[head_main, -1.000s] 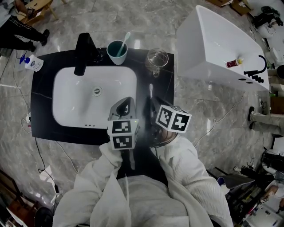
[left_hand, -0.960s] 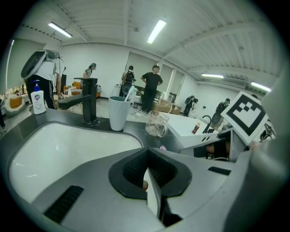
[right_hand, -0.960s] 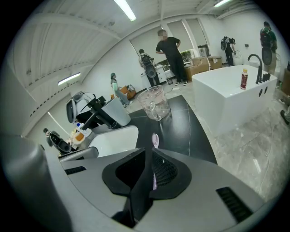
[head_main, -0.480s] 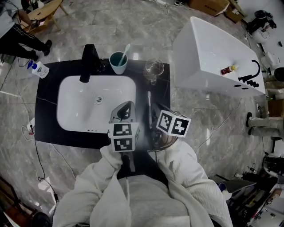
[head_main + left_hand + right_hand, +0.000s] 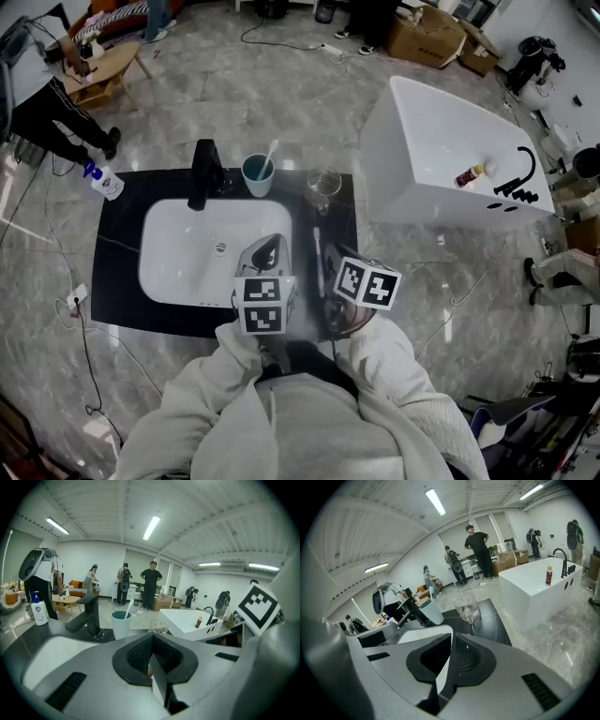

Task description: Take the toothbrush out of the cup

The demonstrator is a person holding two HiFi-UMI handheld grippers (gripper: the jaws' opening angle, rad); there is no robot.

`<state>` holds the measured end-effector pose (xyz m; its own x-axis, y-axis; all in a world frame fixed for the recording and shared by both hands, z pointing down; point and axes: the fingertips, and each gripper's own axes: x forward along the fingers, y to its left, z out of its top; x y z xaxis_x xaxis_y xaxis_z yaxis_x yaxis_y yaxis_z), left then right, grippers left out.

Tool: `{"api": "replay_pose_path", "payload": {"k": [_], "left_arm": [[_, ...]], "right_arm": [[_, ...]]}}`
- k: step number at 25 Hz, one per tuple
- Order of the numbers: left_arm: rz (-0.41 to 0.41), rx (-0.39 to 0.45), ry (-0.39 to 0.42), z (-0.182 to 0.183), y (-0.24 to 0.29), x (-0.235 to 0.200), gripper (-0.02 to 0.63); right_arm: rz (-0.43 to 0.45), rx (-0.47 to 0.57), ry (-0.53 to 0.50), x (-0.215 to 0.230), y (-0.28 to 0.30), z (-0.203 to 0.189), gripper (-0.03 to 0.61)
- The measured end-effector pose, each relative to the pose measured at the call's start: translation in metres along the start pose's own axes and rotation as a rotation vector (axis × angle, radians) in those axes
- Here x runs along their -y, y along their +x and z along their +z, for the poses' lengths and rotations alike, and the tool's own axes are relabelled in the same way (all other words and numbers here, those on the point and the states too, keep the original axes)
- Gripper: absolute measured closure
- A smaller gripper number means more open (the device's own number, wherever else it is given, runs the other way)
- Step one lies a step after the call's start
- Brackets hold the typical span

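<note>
A teal cup [image 5: 257, 174] stands on the black counter [image 5: 117, 281] behind the sink, just right of the faucet. A white toothbrush [image 5: 270, 154] leans out of it to the right. The cup [image 5: 121, 624] also shows far ahead in the left gripper view, and the cup [image 5: 432, 611] in the right gripper view. My left gripper [image 5: 271, 241] hovers over the basin's near right corner, jaws shut and empty [image 5: 152, 652]. My right gripper [image 5: 325, 253] sits beside it over the counter, jaws together with only a pale sliver along the seam [image 5: 448, 645]. Both are well short of the cup.
A white basin [image 5: 173, 262] is sunk in the counter, with a black faucet [image 5: 201, 174] behind it. A clear glass mug [image 5: 323, 185] stands right of the cup. A second white toothbrush [image 5: 316, 234] lies on the counter. A white bathtub [image 5: 422, 202] stands to the right. People stand far off.
The head view has pulled back: counter, cup and mug appear smaller and lower in the picture. Both grippers keep their places near the counter's front edge, still shut.
</note>
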<state>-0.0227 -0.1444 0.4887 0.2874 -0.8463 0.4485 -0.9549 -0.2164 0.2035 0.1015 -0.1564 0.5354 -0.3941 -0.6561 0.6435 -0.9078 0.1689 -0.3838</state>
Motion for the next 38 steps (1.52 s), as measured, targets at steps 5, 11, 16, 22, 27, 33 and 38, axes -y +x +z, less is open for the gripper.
{"api": "replay_pose_path", "payload": {"k": [5,11,16,22,27,33,38], "left_arm": [[-0.011,0.036,0.04,0.02,-0.01,0.0,0.617],[0.012,0.071,0.06,0.036,-0.021,-0.011,0.617],[0.023,0.103,0.065,0.052,-0.026,-0.016,0.617],[0.034,0.108,0.06,0.05,-0.026,-0.022,0.617],[0.034,0.126,0.057,0.054,-0.027,-0.022,0.617],[0.03,0.147,0.052,0.055,-0.026,-0.024,0.617],[0.028,0.142,0.049,0.055,-0.025,-0.024,0.617]], "right_arm": [[-0.011,0.058,-0.027,-0.005,-0.01,0.015,0.538],[-0.021,0.159,-0.105,-0.018,-0.028,0.044,0.54],[-0.006,0.204,-0.121,-0.028,-0.032,0.059,0.54],[0.011,0.203,-0.121,-0.036,-0.029,0.055,0.54],[0.016,0.205,-0.127,-0.039,-0.028,0.058,0.54],[0.022,0.194,-0.131,-0.041,-0.026,0.056,0.54],[0.026,0.19,-0.138,-0.042,-0.024,0.056,0.54]]}}
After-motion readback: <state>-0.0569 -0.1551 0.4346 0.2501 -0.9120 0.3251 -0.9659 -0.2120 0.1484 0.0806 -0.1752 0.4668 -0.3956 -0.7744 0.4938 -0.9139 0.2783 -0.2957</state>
